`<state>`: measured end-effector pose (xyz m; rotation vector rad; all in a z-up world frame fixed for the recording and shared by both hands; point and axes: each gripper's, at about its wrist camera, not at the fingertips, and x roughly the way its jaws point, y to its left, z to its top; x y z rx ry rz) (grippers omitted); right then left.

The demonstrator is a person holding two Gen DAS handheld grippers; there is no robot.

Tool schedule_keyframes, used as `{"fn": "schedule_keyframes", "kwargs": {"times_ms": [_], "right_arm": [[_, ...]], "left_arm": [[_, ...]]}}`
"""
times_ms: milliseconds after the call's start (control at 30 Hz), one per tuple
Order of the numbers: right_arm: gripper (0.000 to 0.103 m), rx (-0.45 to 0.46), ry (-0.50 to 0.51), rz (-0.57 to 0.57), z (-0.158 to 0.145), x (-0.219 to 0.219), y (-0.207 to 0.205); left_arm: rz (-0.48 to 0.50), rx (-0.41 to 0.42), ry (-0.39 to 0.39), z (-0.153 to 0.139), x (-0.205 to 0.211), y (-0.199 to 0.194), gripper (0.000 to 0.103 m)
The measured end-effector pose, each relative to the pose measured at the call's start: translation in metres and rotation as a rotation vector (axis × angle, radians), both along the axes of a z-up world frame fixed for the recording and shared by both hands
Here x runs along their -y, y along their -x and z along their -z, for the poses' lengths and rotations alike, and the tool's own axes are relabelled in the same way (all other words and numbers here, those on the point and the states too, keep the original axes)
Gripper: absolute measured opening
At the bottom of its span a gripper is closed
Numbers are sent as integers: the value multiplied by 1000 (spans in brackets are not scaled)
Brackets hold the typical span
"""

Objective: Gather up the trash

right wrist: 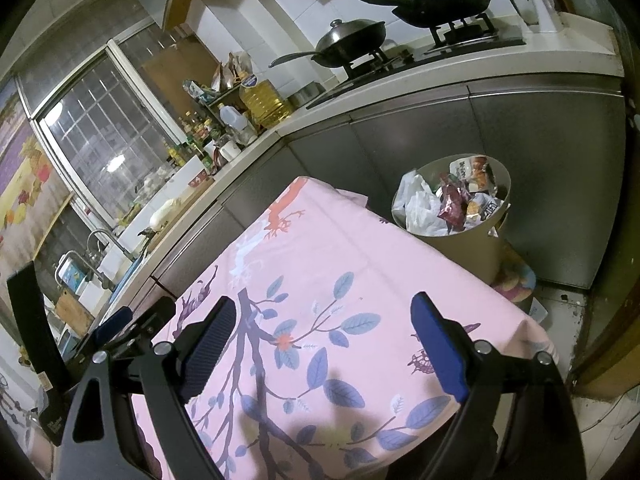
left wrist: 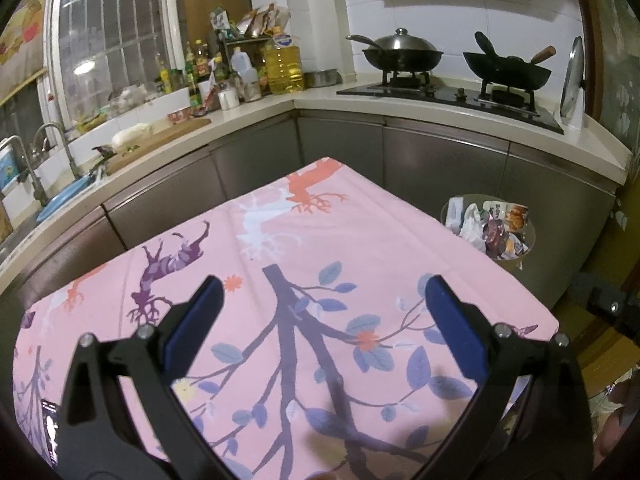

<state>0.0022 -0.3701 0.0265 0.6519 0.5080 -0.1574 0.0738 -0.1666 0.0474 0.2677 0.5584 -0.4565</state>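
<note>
A round trash bin (left wrist: 516, 266) (right wrist: 464, 248) stands on the floor past the table's far right corner, filled with snack wrappers (left wrist: 506, 230) (right wrist: 460, 200) and white plastic. My left gripper (left wrist: 324, 294) is open and empty above the pink floral tablecloth (left wrist: 304, 240). My right gripper (right wrist: 324, 314) is open and empty above the same cloth (right wrist: 320, 248). The left gripper's blue fingertip (right wrist: 114, 320) shows at the left edge of the right wrist view. No loose trash shows on the cloth.
A kitchen counter (left wrist: 248, 110) wraps around behind the table, with bottles, a large oil jug (left wrist: 283, 65), a cutting board and a sink (left wrist: 52, 204) on the left. Two woks (left wrist: 404, 54) sit on the stove. Steel cabinet fronts (left wrist: 440, 160) face the table.
</note>
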Motion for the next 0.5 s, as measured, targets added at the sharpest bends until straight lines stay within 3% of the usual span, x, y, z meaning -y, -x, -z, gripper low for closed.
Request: {"fn": "schedule_keyframes", "kwargs": {"times_ms": [500], "right_arm": [[86,-3,-3,-2,1,-6,-1]], "left_arm": [[-19,21,-9,-2,-4,2,97]]}}
